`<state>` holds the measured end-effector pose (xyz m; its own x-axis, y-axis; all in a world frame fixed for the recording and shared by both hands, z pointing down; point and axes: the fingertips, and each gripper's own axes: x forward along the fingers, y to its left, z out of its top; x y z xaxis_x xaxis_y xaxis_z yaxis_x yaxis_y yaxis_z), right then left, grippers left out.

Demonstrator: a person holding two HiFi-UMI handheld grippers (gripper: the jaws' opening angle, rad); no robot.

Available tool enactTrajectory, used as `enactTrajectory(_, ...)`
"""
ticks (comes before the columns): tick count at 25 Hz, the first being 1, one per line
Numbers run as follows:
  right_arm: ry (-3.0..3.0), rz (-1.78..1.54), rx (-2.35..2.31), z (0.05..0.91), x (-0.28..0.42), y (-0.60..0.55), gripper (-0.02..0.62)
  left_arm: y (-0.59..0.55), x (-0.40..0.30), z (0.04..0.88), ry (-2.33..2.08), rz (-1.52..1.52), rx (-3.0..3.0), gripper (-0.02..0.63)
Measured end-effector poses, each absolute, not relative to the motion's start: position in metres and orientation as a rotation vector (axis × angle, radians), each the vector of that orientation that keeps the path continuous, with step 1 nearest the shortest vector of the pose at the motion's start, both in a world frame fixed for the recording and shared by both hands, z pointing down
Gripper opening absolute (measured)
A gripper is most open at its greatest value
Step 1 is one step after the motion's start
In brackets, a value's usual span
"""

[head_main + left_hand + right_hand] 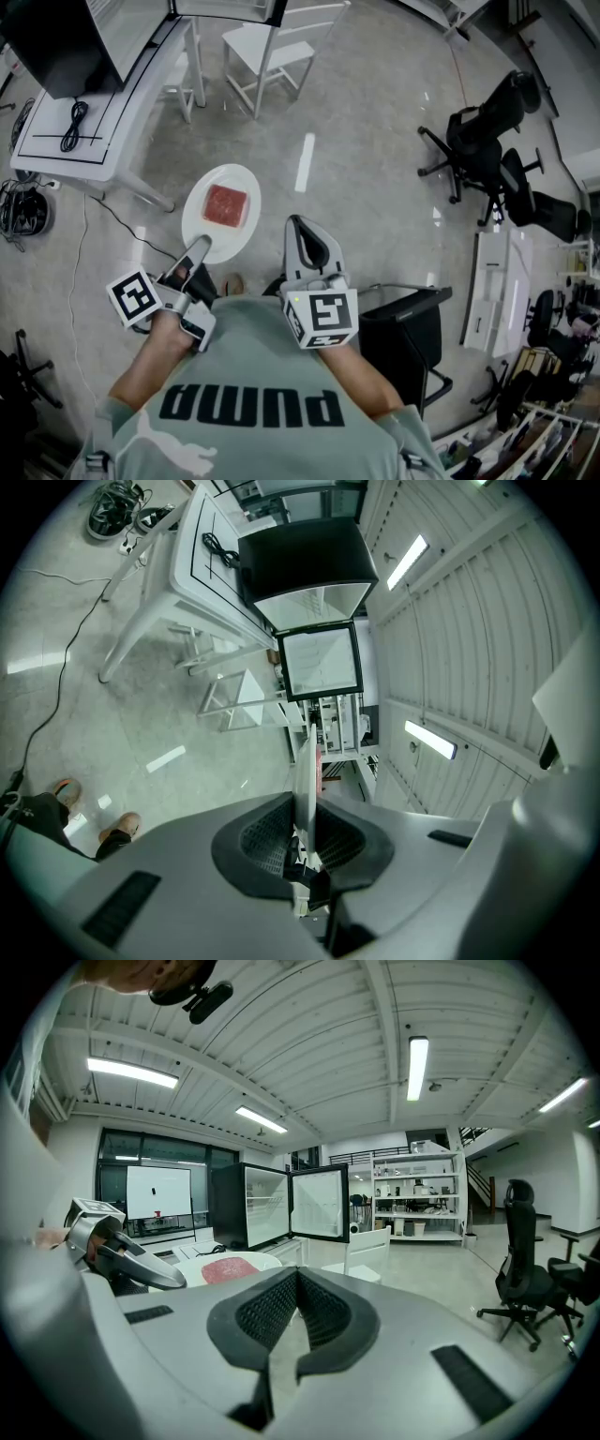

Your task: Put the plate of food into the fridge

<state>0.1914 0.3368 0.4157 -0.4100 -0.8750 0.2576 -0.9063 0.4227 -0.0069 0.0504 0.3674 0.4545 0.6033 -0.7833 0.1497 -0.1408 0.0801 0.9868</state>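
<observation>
A person stands on a pale floor [375, 169], seen from above, carrying a white plate [201, 232] out in front of the body. The left hand-held gripper [199, 251] is clamped on the plate's near rim, and its own view shows the thin rim edge-on, pinched between the two dark pads. That gripper looks rolled onto its side so one jaw sits above the rim and one below. This probably keeps the plate level, so the flat red square of food [226, 205] stays put at its middle.

The right hand-held gripper [300, 228] hangs just beside the plate without touching it, jaws closed together on nothing, likely kept free for the fridge door.

The plate is in the air over the floor, face up. It is nearly round, so it has little long axis. From the gripped rim it reaches forward, away from the person.

The black fridge [56, 42] sits on a white desk [122, 112] ahead and to the left, well apart from the plate, and the right gripper view shows its door [319, 1202] already open
</observation>
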Motion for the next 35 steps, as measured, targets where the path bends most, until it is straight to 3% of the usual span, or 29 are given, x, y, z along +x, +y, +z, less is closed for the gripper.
enactTrajectory(20, -2.496, 0.226, 1.526, 0.420, 0.219, 0.304, 0.005, 0.338, 0.081, 0.454, -0.862, -0.603, 1.420, 0.037)
enactTrajectory(35, -2.592, 0.216, 1.420, 0.394, 0.284, 0.214, 0.005, 0.266, 0.143, 0.425, -0.956, -0.688, 1.392, 0.037)
